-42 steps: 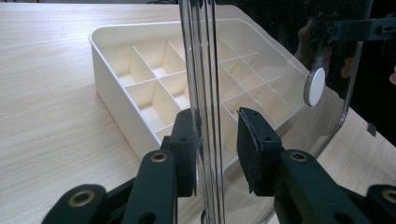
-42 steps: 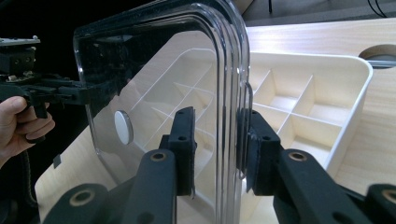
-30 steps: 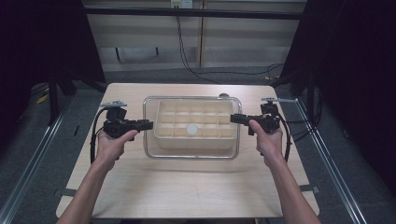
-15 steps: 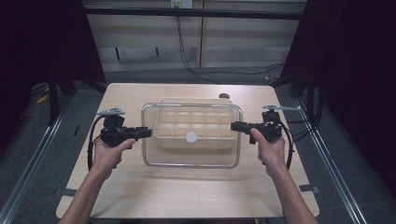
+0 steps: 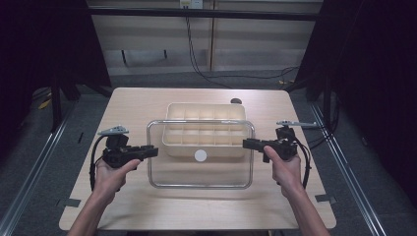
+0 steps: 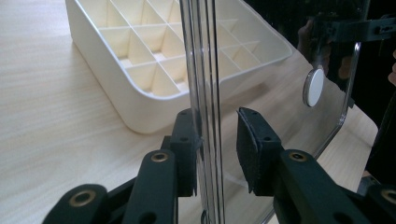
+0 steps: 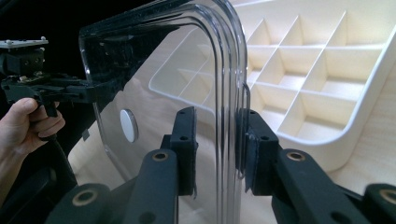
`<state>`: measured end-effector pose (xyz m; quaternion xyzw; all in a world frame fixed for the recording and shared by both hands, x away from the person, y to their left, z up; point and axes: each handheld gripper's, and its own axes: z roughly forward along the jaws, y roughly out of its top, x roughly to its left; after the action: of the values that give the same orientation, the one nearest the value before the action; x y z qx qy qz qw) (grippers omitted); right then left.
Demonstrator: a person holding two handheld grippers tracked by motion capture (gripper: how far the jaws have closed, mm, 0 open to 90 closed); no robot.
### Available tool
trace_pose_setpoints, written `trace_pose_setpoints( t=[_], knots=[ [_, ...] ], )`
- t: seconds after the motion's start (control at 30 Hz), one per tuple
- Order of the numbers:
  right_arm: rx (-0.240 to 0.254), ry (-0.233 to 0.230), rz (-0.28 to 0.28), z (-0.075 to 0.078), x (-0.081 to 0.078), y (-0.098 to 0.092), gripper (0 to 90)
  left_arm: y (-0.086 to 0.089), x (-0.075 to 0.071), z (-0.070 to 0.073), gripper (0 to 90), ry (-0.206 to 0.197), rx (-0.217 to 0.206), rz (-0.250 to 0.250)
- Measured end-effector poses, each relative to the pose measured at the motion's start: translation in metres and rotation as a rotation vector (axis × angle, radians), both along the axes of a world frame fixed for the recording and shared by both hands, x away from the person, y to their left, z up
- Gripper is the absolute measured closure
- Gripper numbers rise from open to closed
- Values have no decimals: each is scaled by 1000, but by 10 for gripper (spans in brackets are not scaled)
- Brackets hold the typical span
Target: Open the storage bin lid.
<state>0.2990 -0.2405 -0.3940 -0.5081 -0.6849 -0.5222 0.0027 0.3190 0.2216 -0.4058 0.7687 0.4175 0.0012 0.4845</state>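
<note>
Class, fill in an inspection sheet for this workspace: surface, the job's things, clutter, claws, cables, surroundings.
Surface: pale wooden table, bare in front.
Job's things: clear rectangular plastic lid held off the cream compartmented plastic tray, overlapping its near side.
Clutter: small dark round object behind the tray.
Claws: left claw shut on the lid's left edge; right claw on its right edge.
Cables: black cable loops from the left claw.
Surroundings: grey floor, dark curtains.
</note>
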Motion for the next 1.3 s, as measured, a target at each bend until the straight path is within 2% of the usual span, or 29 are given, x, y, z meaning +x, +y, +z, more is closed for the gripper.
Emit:
trace_pose_setpoints(
  t=[0.07, 0.23, 0.27, 0.4, 0.5, 0.63, 0.7, 0.8, 0.93, 1.13, 1.2, 1.3],
  knots=[
    [-3, 2, 5, -2, -4, 1, 698, 1, -3, -2, 690, 2, 9, -9],
    [-3, 13, 1, -7, -15, 0, 696, -1, -13, -4, 695, 31, 2, -15],
    [8, 22, -4, -9, -19, -1, 694, -1, -15, -4, 696, 25, 18, -20],
    [17, 25, -13, -13, -25, -2, 690, -2, -24, -4, 697, 16, 18, -21],
    [14, 28, -13, -15, -29, -2, 691, -2, -30, -8, 697, 26, 21, -25],
    [10, 39, -3, -20, -37, -1, 691, 0, -36, -12, 697, 36, 26, -32],
    [3, 59, 10, -23, -41, 0, 691, 2, -38, -13, 698, 39, 34, -34],
    [1, 66, 20, -28, -47, 3, 691, 5, -43, -17, 701, 52, 22, -34],
    [2, 81, 22, -33, -48, 5, 691, 7, -46, -23, 700, 52, 33, -30],
    [-4, 102, 23, -41, -45, 6, 689, 6, -46, -33, 699, 84, 38, -27],
    [-10, 103, 20, -43, -44, 6, 687, 4, -45, -35, 698, 83, 59, -37],
    [-13, 106, 14, -46, -42, 5, 685, 2, -43, -37, 694, 92, 62, -36]
  ],
)
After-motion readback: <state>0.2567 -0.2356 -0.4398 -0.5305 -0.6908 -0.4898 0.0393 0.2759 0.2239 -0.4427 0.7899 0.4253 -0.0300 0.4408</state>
